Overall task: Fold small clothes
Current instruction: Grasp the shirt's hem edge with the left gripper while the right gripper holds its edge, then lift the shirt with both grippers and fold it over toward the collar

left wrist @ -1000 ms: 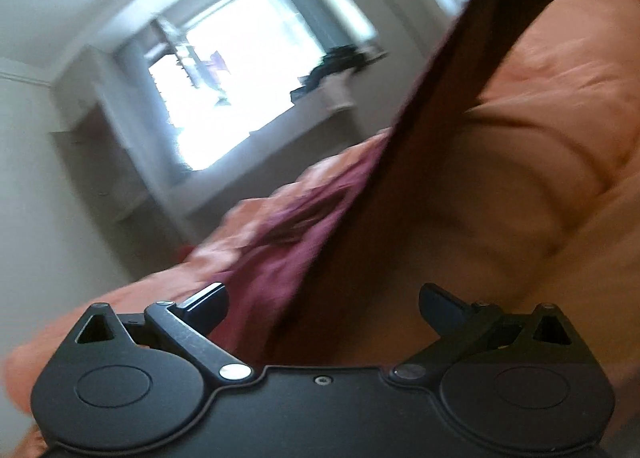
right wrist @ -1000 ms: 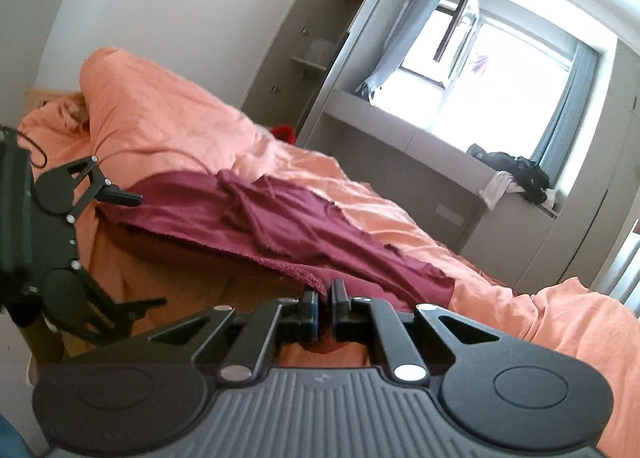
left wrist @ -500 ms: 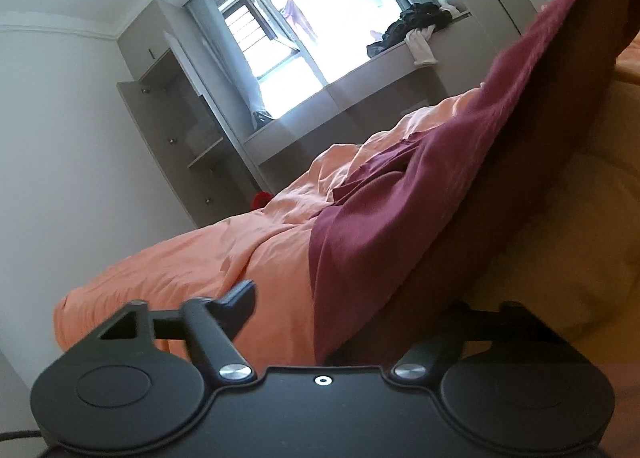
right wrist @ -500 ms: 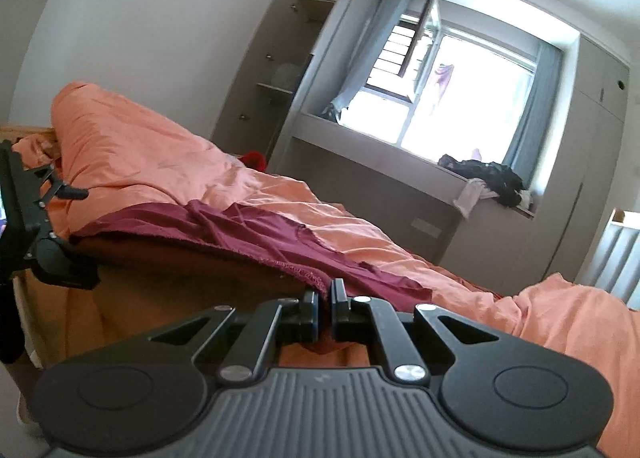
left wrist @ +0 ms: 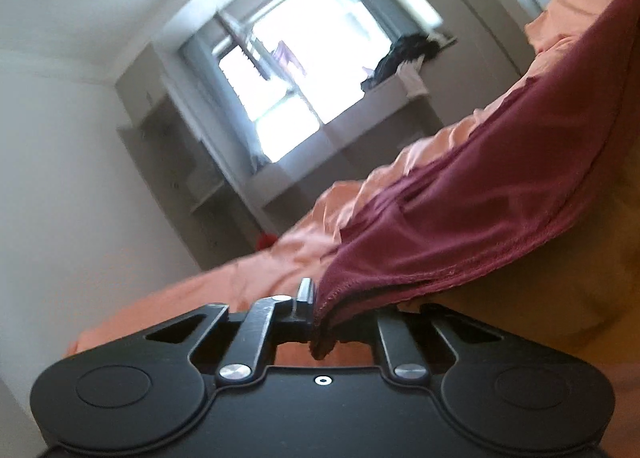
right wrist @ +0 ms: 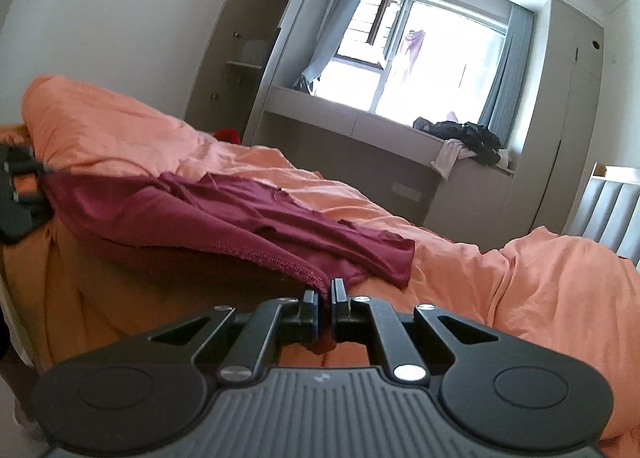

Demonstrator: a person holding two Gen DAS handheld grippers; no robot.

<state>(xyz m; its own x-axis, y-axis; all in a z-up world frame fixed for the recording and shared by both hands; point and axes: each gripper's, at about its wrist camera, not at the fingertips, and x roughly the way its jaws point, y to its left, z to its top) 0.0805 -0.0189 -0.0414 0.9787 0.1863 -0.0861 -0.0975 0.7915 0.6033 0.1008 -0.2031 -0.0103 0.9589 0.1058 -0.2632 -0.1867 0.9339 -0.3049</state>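
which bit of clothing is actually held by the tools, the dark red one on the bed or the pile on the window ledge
The dark red garment on the orange duvet: both tools pinch its hem. The dark pile on the ledge lies untouched.

The maroon garment [left wrist: 480, 217] is covering the right finger of the left hand-held gripper [left wrist: 320, 310], so only the other finger [left wrist: 305, 294] is showing, and the window [left wrist: 296, 69] behind is blurring into smears. In the right wrist view, the picture's left edge is cutting off the left hand-held gripper [right wrist: 18, 193], and the dark pile on the window ledge [right wrist: 468, 137] is staying too small to identify.
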